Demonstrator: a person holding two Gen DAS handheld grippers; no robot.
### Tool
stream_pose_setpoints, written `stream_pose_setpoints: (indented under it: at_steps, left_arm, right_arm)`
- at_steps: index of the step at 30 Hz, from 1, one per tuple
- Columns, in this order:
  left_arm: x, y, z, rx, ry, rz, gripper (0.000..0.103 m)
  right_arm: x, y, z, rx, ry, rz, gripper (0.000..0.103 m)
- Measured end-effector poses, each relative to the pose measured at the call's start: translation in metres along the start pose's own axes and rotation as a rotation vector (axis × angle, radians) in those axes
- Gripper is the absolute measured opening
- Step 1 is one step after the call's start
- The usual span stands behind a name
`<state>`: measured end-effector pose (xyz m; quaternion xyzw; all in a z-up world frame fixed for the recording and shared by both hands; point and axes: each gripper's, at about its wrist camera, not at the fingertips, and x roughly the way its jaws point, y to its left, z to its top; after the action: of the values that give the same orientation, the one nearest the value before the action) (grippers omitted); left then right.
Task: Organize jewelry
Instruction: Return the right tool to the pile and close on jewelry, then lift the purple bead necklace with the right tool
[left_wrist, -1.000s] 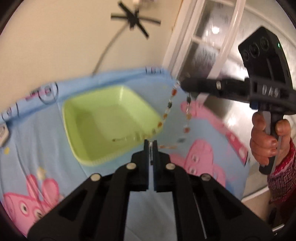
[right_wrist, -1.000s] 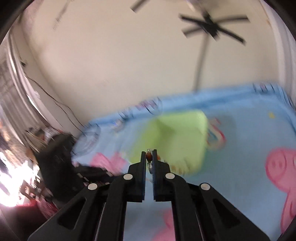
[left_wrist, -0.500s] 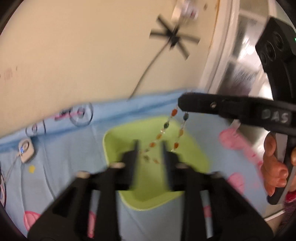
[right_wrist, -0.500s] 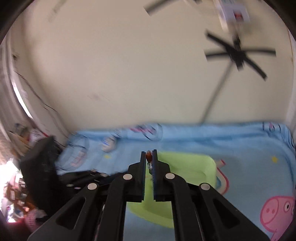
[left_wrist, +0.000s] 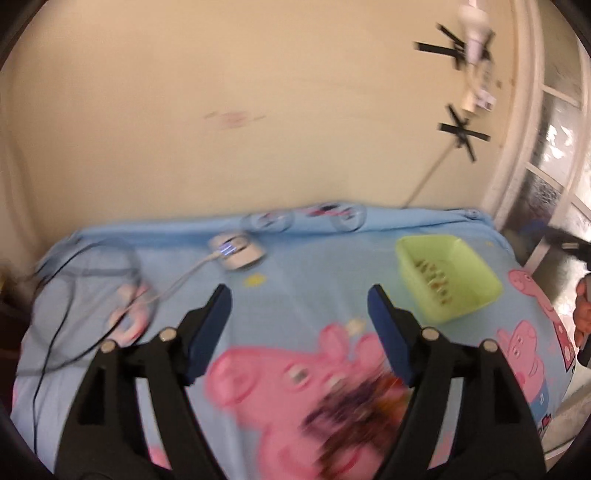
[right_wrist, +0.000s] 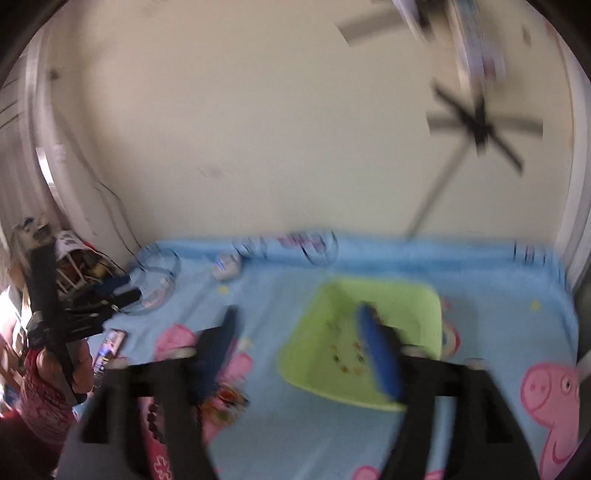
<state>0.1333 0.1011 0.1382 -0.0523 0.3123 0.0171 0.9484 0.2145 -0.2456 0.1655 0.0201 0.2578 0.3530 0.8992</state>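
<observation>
1. Covering the whole work surface, a light blue sheet (left_wrist: 295, 280) printed with pink cartoon pigs spreads out below a cream wall (left_wrist: 258, 110); a window frame (left_wrist: 532, 147) stands at the right edge of the left wrist view.
2. Black and large in the foreground of its own view, the left gripper (left_wrist: 299, 306) has its jaws spread wide with nothing between them; they have just been opening.
3. Blurred in its own camera, the right gripper (right_wrist: 295, 332) likewise has its jaws released and far apart, having just been opening, and holds nothing.
4. Sitting on the sheet near its far right corner is a lime green tray (left_wrist: 484, 291), seen also ahead of the right gripper (right_wrist: 424, 299).
5. Lying on the floor of that tray, the beaded necklace (left_wrist: 436, 277) shows as small orange, brown and green beads (right_wrist: 343, 358), free of both grippers.
6. Heaped on the sheet close to the camera, a dark, blurred pile of other jewelry (left_wrist: 354, 406) lies on a pig print; its pieces cannot be told apart.
7. Resting near the far edge, a small white device (left_wrist: 236, 253) has a white cable (left_wrist: 177, 284) running left from it.
8. A person's hand (left_wrist: 583, 310) shows at the right rim.
</observation>
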Motion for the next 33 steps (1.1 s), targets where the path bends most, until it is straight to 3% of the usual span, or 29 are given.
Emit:
stream_pose_setpoints:
  at_steps: [2, 5, 7, 10, 12, 20, 24, 29, 31, 33]
  left_arm:
    - [-0.006, 0.017, -0.02, -0.021, 0.028, 0.003, 0.073]
    - [-0.006, 0.026, -0.055, -0.046, 0.084, -0.037, 0.073]
    - [-0.002, 0.024, -0.072, -0.051, 0.113, -0.069, 0.073]
    - [0.005, 0.02, -0.086, -0.057, 0.132, -0.11, 0.073]
    - [0.015, 0.013, -0.087, -0.059, 0.142, -0.139, 0.07]
    - [0.054, -0.016, -0.099, -0.018, 0.217, -0.164, 0.049]
    - [0.065, -0.021, -0.114, -0.004, 0.266, -0.173, 0.024]
    - [0.04, -0.012, -0.13, -0.012, 0.291, -0.214, 0.022]
    - [0.03, -0.007, -0.136, -0.013, 0.288, -0.211, 0.022]
    - [0.022, 0.0, -0.139, -0.034, 0.277, -0.201, 0.025]
  right_arm:
    - [-0.002, 0.013, -0.01, 0.02, -0.013, 0.038, 0.08]
    - [0.025, 0.027, -0.033, 0.034, 0.139, 0.113, 0.074]
    - [0.053, 0.042, -0.055, -0.047, 0.26, 0.083, 0.028]
    - [0.089, 0.049, -0.08, -0.055, 0.398, 0.088, 0.006]
    - [0.107, 0.059, -0.097, -0.091, 0.464, 0.072, 0.0]
    - [0.131, 0.088, -0.111, -0.173, 0.493, 0.094, 0.0]
    - [0.136, 0.088, -0.127, -0.183, 0.55, 0.093, 0.0]
    - [0.099, 0.096, -0.146, -0.212, 0.6, 0.163, 0.0]
    - [0.09, 0.1, -0.15, -0.225, 0.66, 0.2, 0.0]
    - [0.083, 0.103, -0.142, -0.25, 0.622, 0.184, 0.0]
